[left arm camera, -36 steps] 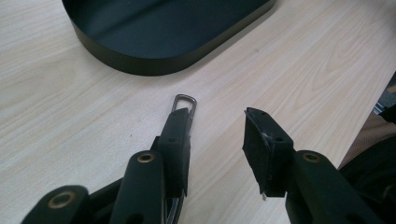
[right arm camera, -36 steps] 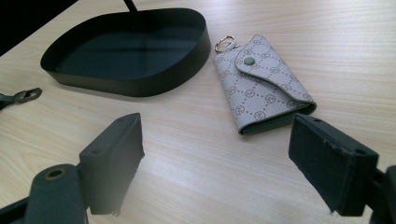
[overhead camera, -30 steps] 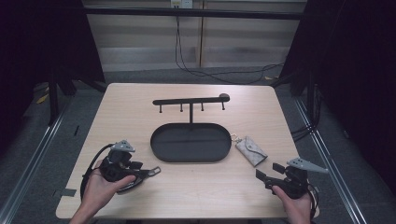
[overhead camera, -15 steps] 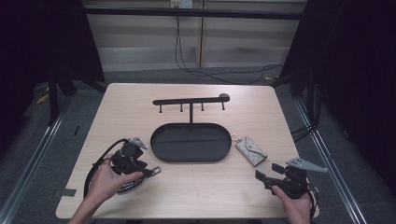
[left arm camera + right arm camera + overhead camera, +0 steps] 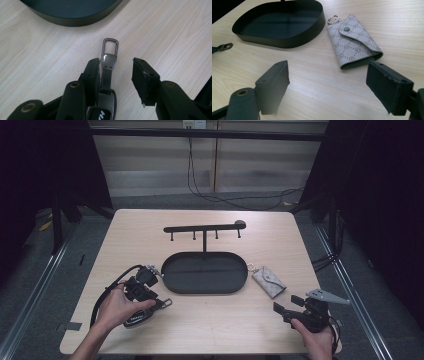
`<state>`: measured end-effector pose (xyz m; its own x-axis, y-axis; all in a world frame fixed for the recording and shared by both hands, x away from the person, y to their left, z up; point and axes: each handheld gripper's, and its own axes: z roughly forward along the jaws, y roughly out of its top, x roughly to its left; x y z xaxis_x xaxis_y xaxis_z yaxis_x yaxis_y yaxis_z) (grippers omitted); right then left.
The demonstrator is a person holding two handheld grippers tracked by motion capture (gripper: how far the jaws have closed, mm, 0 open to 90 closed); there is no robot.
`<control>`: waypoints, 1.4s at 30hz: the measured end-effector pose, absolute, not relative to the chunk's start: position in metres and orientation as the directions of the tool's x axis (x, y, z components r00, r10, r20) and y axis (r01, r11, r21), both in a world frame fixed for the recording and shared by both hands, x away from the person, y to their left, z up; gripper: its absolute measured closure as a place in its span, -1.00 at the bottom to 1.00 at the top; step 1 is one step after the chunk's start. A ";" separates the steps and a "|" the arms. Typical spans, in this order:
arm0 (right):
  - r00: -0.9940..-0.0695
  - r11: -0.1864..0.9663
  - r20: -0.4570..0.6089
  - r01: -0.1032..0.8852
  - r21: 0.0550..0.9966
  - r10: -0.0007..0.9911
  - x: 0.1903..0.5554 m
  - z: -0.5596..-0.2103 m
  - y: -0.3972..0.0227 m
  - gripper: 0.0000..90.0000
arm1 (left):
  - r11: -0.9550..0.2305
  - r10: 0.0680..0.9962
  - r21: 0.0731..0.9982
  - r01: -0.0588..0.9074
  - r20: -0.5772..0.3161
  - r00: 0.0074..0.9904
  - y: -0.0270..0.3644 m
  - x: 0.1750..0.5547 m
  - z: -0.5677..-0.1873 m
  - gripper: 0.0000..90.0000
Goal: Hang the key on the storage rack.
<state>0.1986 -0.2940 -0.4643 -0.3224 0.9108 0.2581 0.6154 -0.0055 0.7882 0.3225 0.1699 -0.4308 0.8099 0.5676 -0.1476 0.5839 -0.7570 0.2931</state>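
Observation:
A black car key fob [image 5: 102, 110] with a short strap and a metal clip [image 5: 110, 46] lies on the wooden table [image 5: 210, 330], its clip end toward the black oval tray [image 5: 204, 290]. My left gripper [image 5: 150, 295] stands over it. In the left gripper view the strap lies against the left jaw while the right jaw stays well clear, so the left gripper [image 5: 116, 62] is open. My right gripper [image 5: 287, 304] rests at the front right, open and empty [image 5: 328, 67]. A grey patterned key pouch [image 5: 353, 41] lies a little beyond it.
The tray [image 5: 287, 41] is empty and carries a black rail with several hooks [image 5: 204, 227] on a post at its back. The pouch [image 5: 268, 281] lies just off the tray's right end. Dark floor and metal rails surround the table.
My left hand has carried its gripper to the right and slightly away, closer to the tray and over the key fob. The fob, the pouch and the right gripper have stayed put.

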 end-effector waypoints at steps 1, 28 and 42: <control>-0.324 -0.005 0.259 0.616 0.788 0.910 0.199 -0.465 -0.293 -0.59 | -0.767 0.561 0.294 0.570 -0.123 0.818 0.168 0.323 -0.431 0.31; -0.317 0.000 0.255 0.627 0.779 0.914 0.200 -0.465 -0.293 -0.56 | -0.829 0.528 0.118 0.546 -0.152 0.835 0.143 0.344 -0.459 0.36; -0.314 -0.003 0.257 0.628 0.778 0.914 0.200 -0.466 -0.294 -0.56 | -0.841 0.525 0.084 0.534 -0.106 0.844 0.136 0.344 -0.464 0.49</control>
<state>0.2003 -0.2936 -0.4655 -0.3137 0.9141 0.2571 0.6282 -0.0033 0.7780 0.3439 0.1356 -0.4641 0.8442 0.5254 -0.1064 0.5341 -0.8412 0.0842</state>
